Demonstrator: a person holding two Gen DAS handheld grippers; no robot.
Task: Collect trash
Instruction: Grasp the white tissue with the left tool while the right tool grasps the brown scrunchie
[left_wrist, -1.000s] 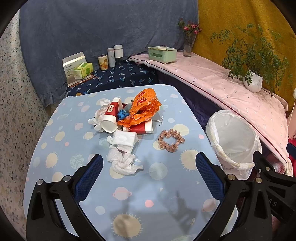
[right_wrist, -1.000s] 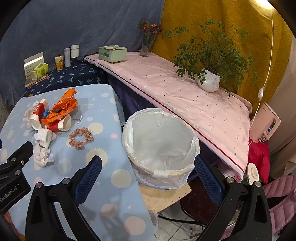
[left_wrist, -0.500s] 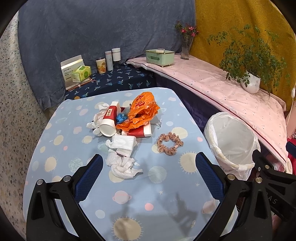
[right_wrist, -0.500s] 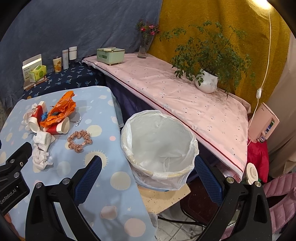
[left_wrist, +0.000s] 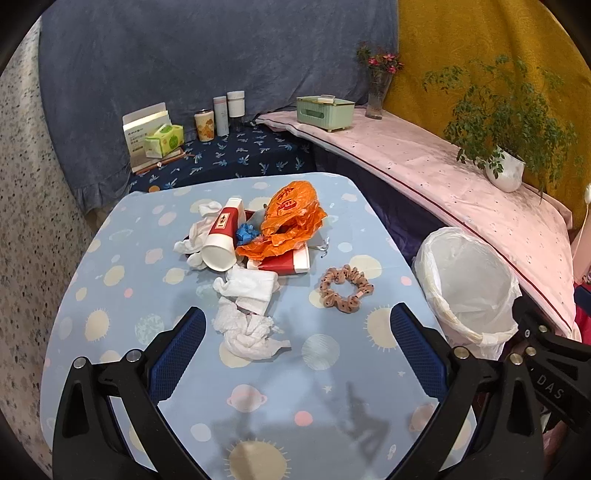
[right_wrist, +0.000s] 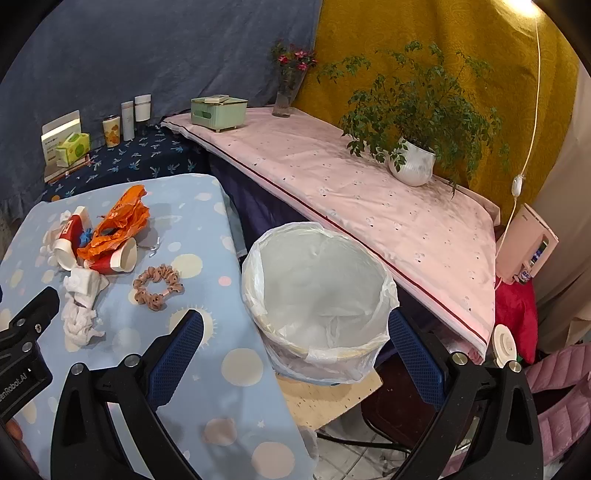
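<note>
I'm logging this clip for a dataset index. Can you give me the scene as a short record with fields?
surface: table with blue planet-print cloth
trash pile: orange plastic bag, two paper cups lying on their sides, crumpled tissues
non-trash nearby: hair scrunchie
bin: lined trash bin beside the table, looks empty
left gripper: open, holding nothing
right gripper: open, above the bin
</note>
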